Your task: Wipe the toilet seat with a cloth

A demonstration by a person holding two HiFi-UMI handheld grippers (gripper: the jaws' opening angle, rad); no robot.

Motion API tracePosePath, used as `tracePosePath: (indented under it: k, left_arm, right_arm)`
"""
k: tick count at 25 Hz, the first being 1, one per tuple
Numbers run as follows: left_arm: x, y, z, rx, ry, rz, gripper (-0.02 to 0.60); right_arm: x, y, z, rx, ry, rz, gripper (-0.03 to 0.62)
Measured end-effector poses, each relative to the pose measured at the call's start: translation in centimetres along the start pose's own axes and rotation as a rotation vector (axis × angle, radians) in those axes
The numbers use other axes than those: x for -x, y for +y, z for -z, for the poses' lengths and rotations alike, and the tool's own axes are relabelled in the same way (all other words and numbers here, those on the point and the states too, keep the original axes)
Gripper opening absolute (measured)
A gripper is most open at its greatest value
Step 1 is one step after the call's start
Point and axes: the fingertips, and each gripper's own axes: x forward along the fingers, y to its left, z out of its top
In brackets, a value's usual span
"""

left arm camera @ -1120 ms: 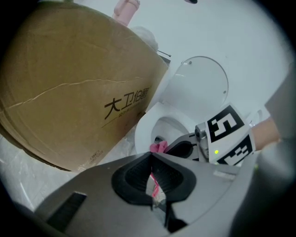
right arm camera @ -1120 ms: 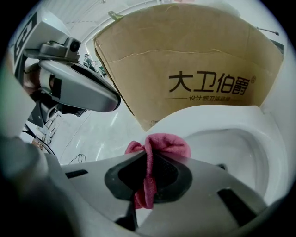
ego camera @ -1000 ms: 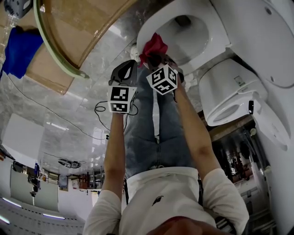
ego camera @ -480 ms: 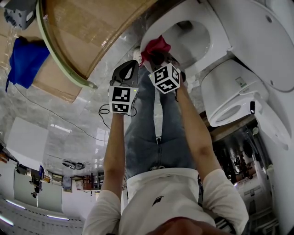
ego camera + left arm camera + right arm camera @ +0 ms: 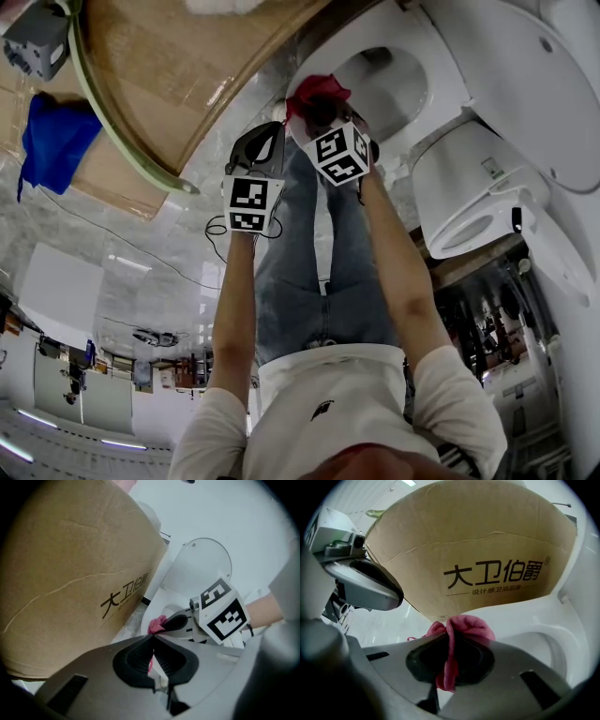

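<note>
A white toilet with its seat (image 5: 427,98) sits at the top of the head view, and the same seat (image 5: 543,634) fills the lower right of the right gripper view. My right gripper (image 5: 323,108) is shut on a red cloth (image 5: 317,91) bunched over the seat's near rim. In the right gripper view the cloth (image 5: 457,632) hangs pinched between the jaws of my right gripper (image 5: 451,637). My left gripper (image 5: 267,141) hovers just left of it, shut and holding nothing. The left gripper (image 5: 152,641) view shows the cloth (image 5: 157,624) beyond its closed tips.
A large cardboard-wrapped round object (image 5: 178,66) with a green rim stands close on the left, and the printed cardboard (image 5: 487,550) fills the view ahead. A blue cloth (image 5: 52,136) lies farther left. A second white fixture (image 5: 469,197) stands to the right. A black cable (image 5: 211,230) trails on the marble floor.
Both grippers have shifted slightly up toward the toilet rim, the red cloth moving with the right one. The head view has tilted a little.
</note>
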Motion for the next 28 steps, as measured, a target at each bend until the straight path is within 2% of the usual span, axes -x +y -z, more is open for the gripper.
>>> tracePosePath:
  k: [17, 28]
  left_arm:
    - [-2.2, 0.4, -3.3, -0.038, -0.008, 0.004, 0.009]
    - [-4.0, -0.9, -5.5, -0.082, -0.001, -0.010, 0.009]
  right_arm:
    - [0.1, -4.2, -2.6, -0.042, -0.064, 0.029, 0.011]
    - [0.7, -7.9, -3.4, -0.087, -0.125, 0.054, 0.012]
